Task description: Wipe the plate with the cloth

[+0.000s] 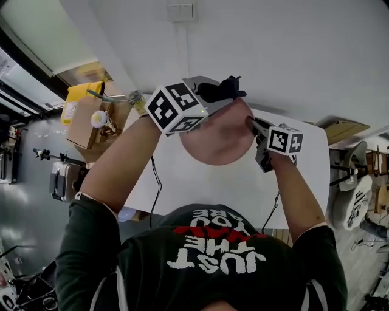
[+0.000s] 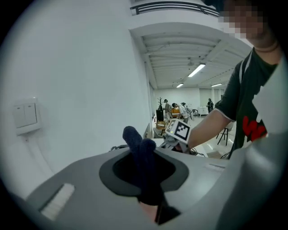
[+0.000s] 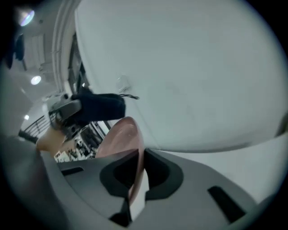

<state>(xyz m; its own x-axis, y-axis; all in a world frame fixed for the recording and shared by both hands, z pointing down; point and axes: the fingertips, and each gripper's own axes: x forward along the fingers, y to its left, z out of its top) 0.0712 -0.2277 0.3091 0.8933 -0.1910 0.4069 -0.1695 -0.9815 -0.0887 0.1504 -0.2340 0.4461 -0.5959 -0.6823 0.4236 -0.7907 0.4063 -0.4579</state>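
Note:
A round pink plate is held up on edge above the white table. My right gripper is shut on its right rim. In the right gripper view the plate runs edge-on between the jaws. My left gripper is shut on a dark navy cloth, which sits at the plate's top edge. In the left gripper view the cloth stands bunched between the jaws, with the right gripper's marker cube beyond it. Whether the cloth touches the plate I cannot tell.
A cardboard box and a yellow container stand on a side table at the left. A white wall with a switch is close ahead. Chairs and gear crowd the right side.

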